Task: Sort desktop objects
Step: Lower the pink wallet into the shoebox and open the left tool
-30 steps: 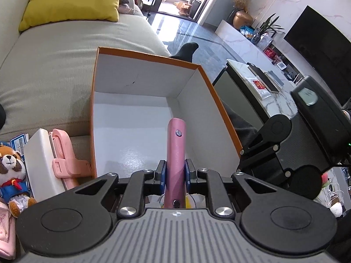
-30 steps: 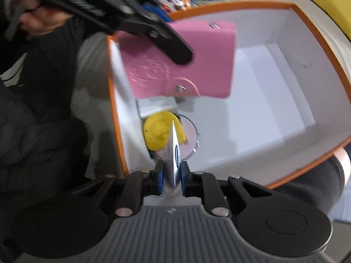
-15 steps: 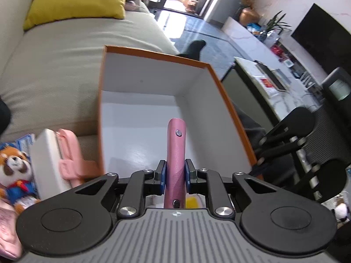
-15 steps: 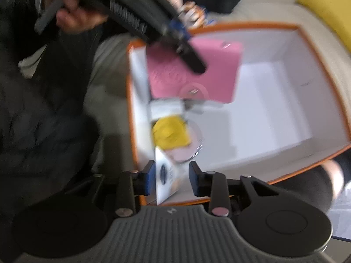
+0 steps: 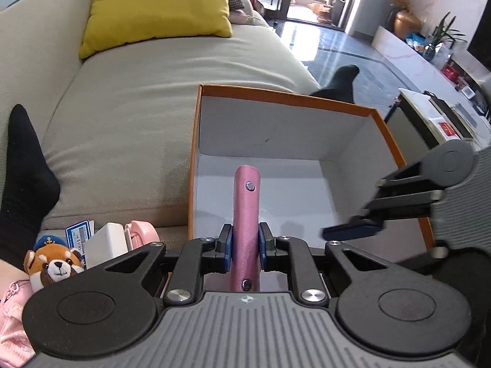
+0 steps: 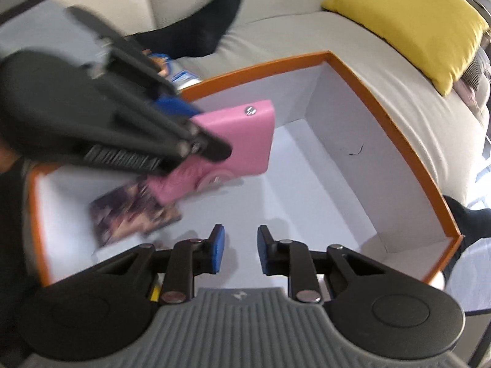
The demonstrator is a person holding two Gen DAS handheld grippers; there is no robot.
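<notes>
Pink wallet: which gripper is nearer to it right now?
Left. The left gripper has its jaws shut on the pink wallet, holding it above the orange box. The right gripper hangs open and empty, apart from it.

Left gripper (image 6: 196, 144) smeared by motion blur in the right wrist view, hiding part of the pink wallet (image 6: 242, 144). We can't identify the dark printed item (image 6: 132, 211) beneath it. Plush toy (image 5: 52, 268) half hidden behind gripper body; pink fabric (image 5: 12, 322) cut by edge.
</notes>
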